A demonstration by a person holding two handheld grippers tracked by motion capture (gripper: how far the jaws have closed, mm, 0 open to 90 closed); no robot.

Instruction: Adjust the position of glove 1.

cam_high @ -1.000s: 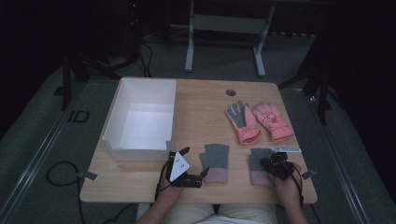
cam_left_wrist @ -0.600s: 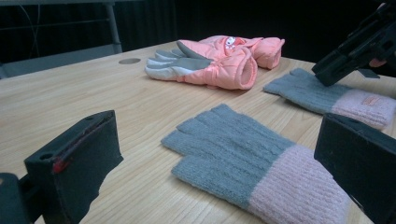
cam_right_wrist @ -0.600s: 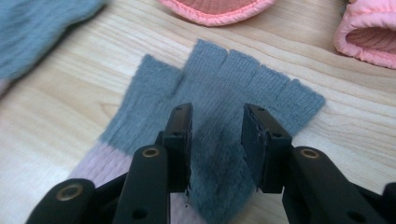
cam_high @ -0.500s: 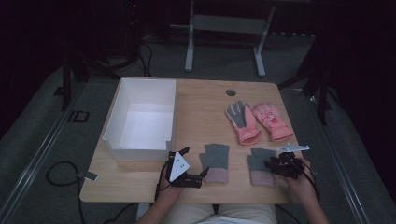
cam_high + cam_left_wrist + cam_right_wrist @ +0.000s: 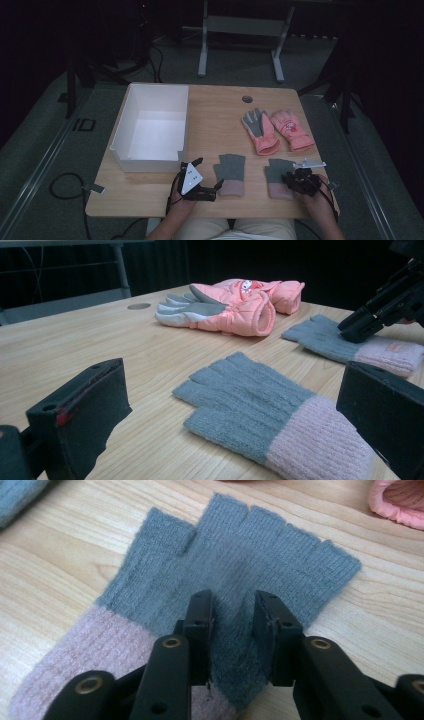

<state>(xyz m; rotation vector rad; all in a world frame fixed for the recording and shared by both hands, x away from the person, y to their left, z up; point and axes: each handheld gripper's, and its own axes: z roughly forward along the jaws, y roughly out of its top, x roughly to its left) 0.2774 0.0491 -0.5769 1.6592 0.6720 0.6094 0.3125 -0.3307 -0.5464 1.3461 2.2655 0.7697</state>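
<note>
Our right claw (image 5: 234,630) has just been closing and pinches a fold of the soft grey knitted glove with a pink cuff (image 5: 260,560); our left claw (image 5: 235,415) waits wide open.

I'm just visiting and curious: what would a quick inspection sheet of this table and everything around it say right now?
Surface: wooden table with a round hole near the far edge.
Job's things: two grey knit gloves with pink cuffs lie flat at the near edge, the left grey glove untouched, the right grey glove bunched into a fold.
Clutter: a pair of pink padded gloves side by side; an open white box, nothing seen inside.
Grippers: right gripper pinches that fold, its jaws having just been closing; left gripper rests open beside the other glove.
Cables: one trails from each gripper; more lie on the floor.
Surroundings: dark room, grey floor, a metal stand behind the table.
</note>
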